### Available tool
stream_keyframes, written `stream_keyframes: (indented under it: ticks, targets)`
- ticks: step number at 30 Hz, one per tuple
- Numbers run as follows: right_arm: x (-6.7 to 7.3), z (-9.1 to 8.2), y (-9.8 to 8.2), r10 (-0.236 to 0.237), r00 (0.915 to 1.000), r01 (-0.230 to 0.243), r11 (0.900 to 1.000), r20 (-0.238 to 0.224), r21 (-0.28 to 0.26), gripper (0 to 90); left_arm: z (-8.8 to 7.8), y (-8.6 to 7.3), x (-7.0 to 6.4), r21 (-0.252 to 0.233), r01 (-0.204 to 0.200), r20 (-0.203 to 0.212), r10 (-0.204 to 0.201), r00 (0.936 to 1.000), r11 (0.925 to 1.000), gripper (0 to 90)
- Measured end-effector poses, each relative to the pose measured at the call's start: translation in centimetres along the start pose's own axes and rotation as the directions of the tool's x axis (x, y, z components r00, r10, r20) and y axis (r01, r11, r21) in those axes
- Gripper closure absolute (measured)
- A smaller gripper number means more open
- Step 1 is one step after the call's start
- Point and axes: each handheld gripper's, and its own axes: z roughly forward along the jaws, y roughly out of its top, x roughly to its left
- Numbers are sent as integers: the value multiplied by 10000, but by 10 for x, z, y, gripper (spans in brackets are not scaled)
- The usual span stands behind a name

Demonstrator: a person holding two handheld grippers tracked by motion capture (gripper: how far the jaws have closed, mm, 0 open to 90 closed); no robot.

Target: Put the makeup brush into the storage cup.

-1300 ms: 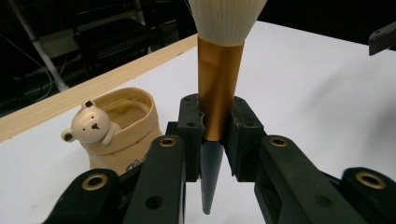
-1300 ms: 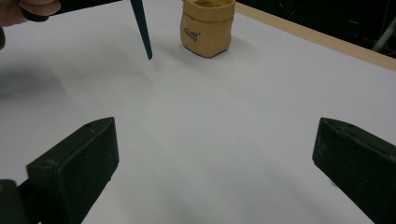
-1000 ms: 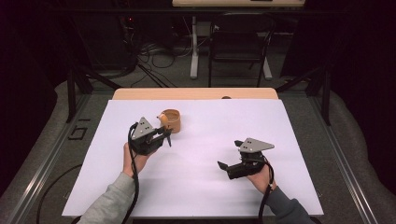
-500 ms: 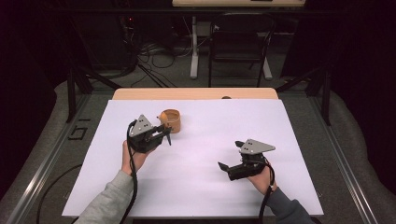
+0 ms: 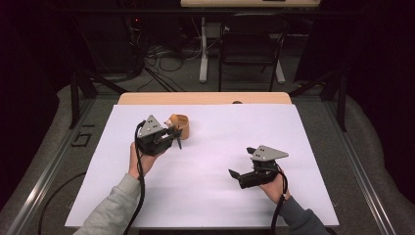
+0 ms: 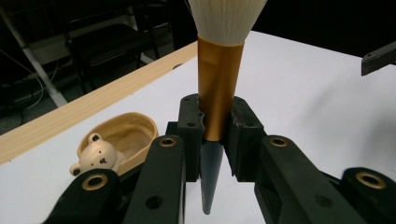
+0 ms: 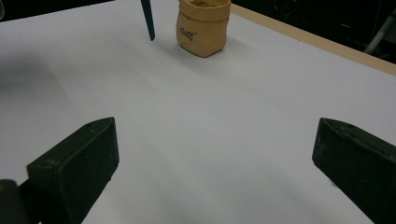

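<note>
Brush [image 6: 219, 84] clamped in left tongs [image 6: 212, 135]; right tongs [image 7: 210, 158] wide, empty.

Small change only. My left gripper [image 5: 171, 137] creeps a little away from me, up the white sheet [image 5: 220, 196], compared with a second ago. Its grey plate [image 5: 150, 125] now sits slightly higher in the high view than before. The brush [image 6: 219, 84] rides along with it, so the dark pointed handle end [image 5: 179, 144] ends up a touch closer to the bear cup [image 6: 122, 140], just ahead and left of the jaws.
</note>
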Motion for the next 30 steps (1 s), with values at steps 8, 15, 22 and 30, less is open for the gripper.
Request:
stream_keyframes:
  ticks: [8, 15, 22, 30]
  targets:
    - [0, 1, 0, 34, 10000, -34, 10000, -44, -47, 1, -2, 13, 4, -82, -118, -58, 118, 9999, 9999, 781]
    - [-1, 1, 0, 87, 10000, -87, 10000, -33, -47, 1, -1, 22, 7, -173, -109, -101, 107, 9999, 9998, 781]
    - [-1, 0, 0, 78, 10000, -78, 10000, -6, -46, 1, -2, 33, 13, -306, -206, -249, 199, 9995, 9993, 781]
    - [-1, 0, 0, 79, 10000, -80, 10000, -10, -46, 2, -1, 40, 19, -388, -215, -420, 199, 9989, 9990, 781]
